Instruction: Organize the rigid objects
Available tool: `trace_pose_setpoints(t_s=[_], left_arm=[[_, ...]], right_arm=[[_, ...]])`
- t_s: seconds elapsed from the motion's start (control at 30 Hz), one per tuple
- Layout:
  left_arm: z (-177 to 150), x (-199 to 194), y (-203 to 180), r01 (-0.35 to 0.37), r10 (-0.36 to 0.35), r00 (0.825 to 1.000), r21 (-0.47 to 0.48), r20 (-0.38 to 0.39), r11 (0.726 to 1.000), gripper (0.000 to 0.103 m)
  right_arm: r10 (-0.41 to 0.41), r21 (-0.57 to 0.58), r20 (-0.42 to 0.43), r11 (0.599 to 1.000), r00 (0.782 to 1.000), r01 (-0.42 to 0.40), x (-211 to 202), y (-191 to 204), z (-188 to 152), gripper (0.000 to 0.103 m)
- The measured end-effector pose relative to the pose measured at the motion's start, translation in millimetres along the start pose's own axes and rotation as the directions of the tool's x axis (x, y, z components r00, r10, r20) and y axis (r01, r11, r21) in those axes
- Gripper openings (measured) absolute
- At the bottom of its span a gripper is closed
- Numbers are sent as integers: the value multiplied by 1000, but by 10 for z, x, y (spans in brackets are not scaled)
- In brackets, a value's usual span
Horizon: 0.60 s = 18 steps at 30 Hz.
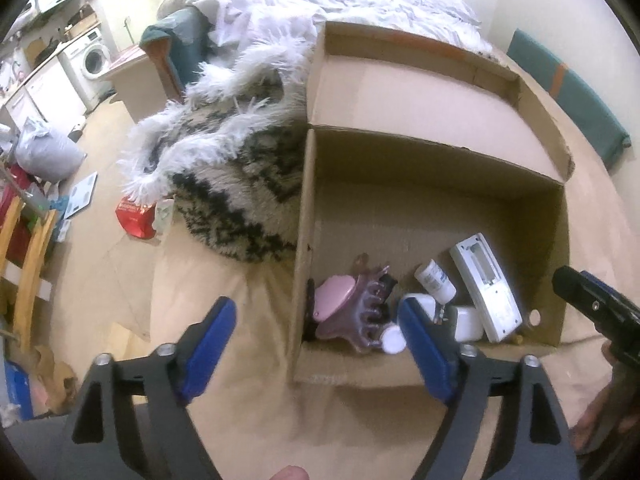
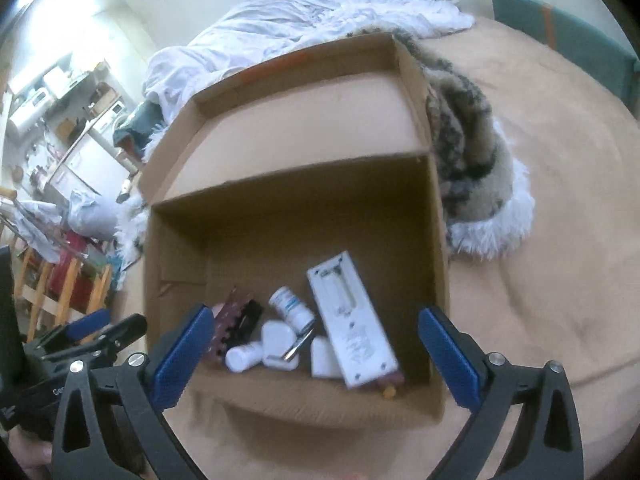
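A cardboard box [image 1: 440, 148] [image 2: 280, 176] with two compartments lies on a beige bed sheet. Its far compartment holds nothing. The near one holds a pink and purple hair claw [image 1: 352, 312] [image 2: 228, 320], a long white remote-like device [image 1: 486, 284] [image 2: 352, 328], a white labelled bottle [image 1: 434, 280] [image 2: 290, 306], white plug blocks [image 1: 464, 322] [image 2: 276, 340], a small white bottle [image 2: 242, 356] and metal tweezers [image 2: 298, 344]. My left gripper [image 1: 320, 344] hangs open above the box's near left corner, holding nothing. My right gripper [image 2: 318, 360] stands open over the near wall, with nothing between its fingers.
A fuzzy black-and-white blanket [image 1: 240, 184] [image 2: 464, 148] lies against the box's far side. A white duvet [image 1: 320, 0] is bunched behind. A teal board [image 1: 580, 100] edges the bed. On the floor at left are a red packet [image 1: 134, 216], a wooden frame [image 1: 28, 240] and clutter.
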<state>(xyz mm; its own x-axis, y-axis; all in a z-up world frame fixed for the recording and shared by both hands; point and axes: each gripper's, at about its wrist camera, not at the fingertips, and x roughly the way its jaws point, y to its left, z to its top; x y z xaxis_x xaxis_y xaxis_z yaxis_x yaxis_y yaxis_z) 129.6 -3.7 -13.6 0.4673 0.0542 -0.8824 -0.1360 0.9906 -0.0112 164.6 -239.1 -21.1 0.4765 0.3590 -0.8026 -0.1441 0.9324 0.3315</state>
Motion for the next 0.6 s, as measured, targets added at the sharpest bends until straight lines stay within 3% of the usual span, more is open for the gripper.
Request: trace_pose_setpoints(t_s=[0.17,0.33,0.47,0.6], left_arm=[[-162,-203,103,42,-42,999,-21,1,999,92],[-315,-461,158,55,-55,997,-5,51,998,99],[-428,-691,198,50,-49,991,-2,122,999,100],[-561,-909,264,67,-59,968,-24,245,997,100]], right_arm=[[-6,-22,18,1000,1000,6,-264,149,-119,103],[12,-37,47,999,999,-10,-514,263,-253,103],[9,-43,100,999,995,-4,-714,308,-407,103],[-14,-61,146,998,989,23,-806,318,-549,103]])
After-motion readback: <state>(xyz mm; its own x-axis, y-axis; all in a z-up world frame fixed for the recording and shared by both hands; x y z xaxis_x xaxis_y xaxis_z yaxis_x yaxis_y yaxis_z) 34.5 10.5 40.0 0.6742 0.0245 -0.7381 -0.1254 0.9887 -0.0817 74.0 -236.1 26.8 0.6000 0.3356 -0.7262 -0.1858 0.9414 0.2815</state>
